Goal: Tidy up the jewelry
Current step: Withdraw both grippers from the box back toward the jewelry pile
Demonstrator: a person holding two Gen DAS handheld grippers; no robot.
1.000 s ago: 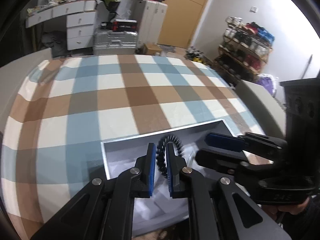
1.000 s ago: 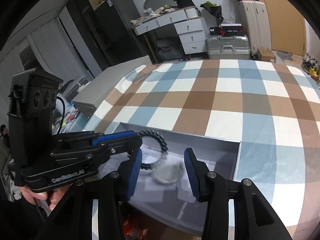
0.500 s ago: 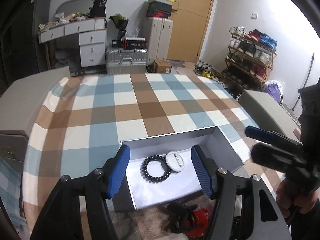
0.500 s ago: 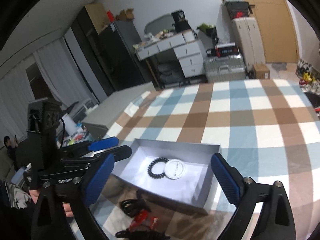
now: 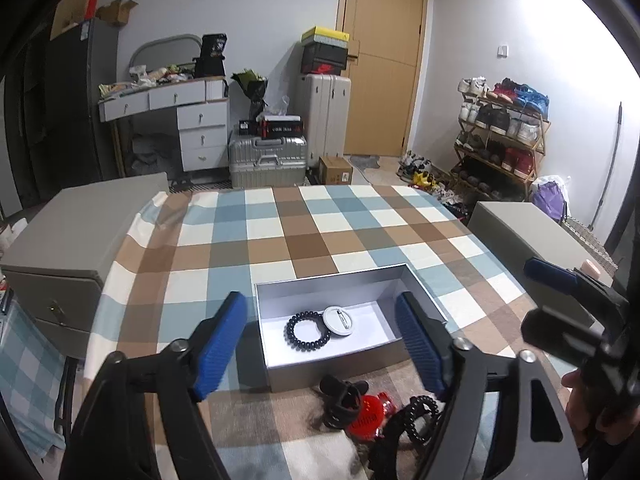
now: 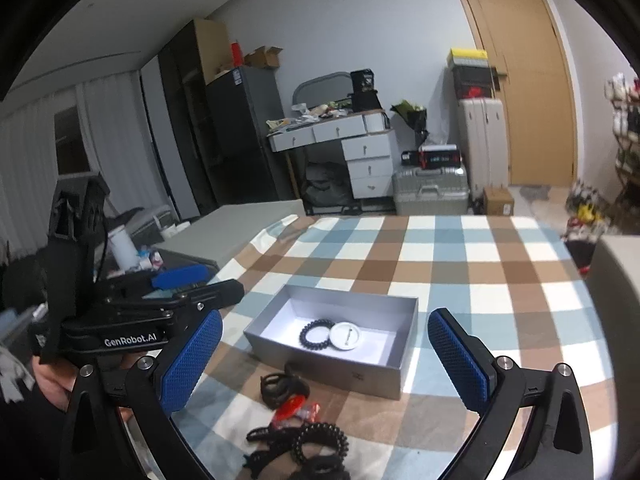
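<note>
The gray box (image 5: 340, 372) sits on the checked bench (image 5: 280, 240), and two things are already laid in it: a black bead bracelet (image 5: 308, 332) and a white round badge (image 5: 339, 320). The two touch, with the bracelet at 9 o'clock of the badge. Both lie flat. No long side is had by a round ring or a round badge, so no way is pointed by them. A thin pin line is seen across the badge, running from about 1 o'clock to 7 o'clock in the left view. The box has a long side, and it is laid from 9 o'clock to 3 o'clock in that view.

The left gripper (image 5: 320, 344) has been opened wide just now, and nothing is held between its fingers (image 5: 218, 344). The right gripper (image 6: 324, 364) has been opened wide too, and it is empty as well.

More things are left on the bench at 6 o'clock of the box: a red badge (image 5: 366, 412), a black coil hair tie (image 6: 320, 444) and black bands (image 6: 280, 386). It is judged that one of these should be picked next. The pile is tangled, so only one piece should be pinched, at its free edge. It should be lifted slowly so the others are not dragged along. Then it should be set down in the bare part of the box, at 3 o'clock of the white badge.
</note>
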